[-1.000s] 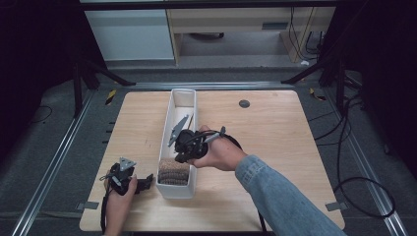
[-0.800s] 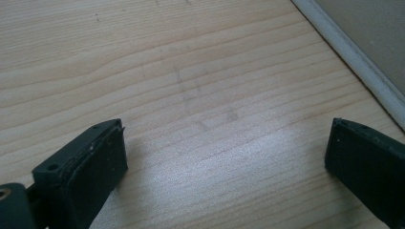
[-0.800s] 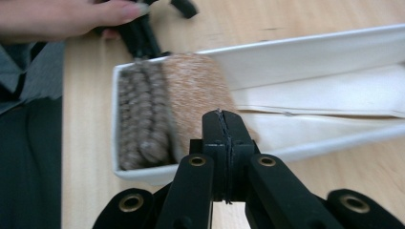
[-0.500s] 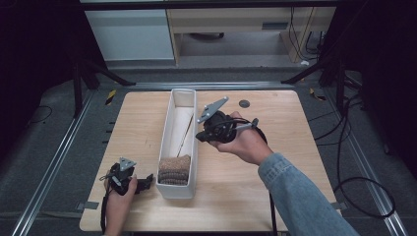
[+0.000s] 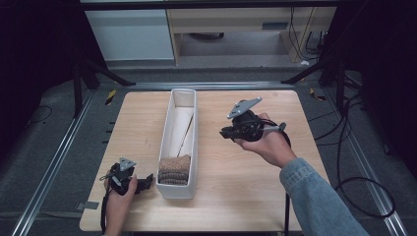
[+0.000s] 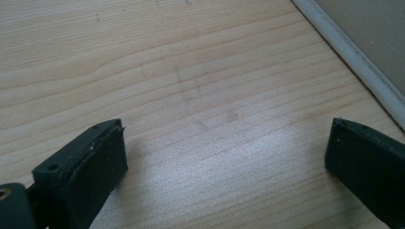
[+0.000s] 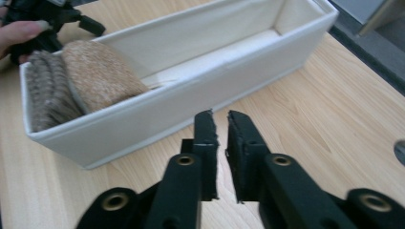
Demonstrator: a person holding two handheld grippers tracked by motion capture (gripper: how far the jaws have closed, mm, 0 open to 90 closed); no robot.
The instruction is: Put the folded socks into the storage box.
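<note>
- Wooden table (image 5: 246, 196) carries a long white fabric bin (image 5: 193, 123) running away from the person, and two folded knitted pieces, a brown one (image 7: 98, 74) and a greyer ribbed one (image 7: 45, 93), stand packed at its near end
- Beyond those folded pieces the bin looks bare down to its pale lining
- Right gripper (image 5: 225, 132) hovers above the table just right of the bin, well apart from the folded pieces; in the right gripper view its jaws are nearly together, a thin slit between them and nothing caught there (image 7: 219, 143)
- Left gripper (image 5: 150, 181) rests low on the table at the bin's near left corner; in the left gripper view its jaws stand wide apart over bare wood, empty (image 6: 224, 157), with the bin's white wall (image 6: 353, 62) at the edge
- My reading: a piece has been stowed and the placing hand is clear of the bin, so the step in hand is the gap between one item and the next
- Next move would call for spreading the right jaws and reaching for another piece to pack, though no loose piece shows on the table
</note>
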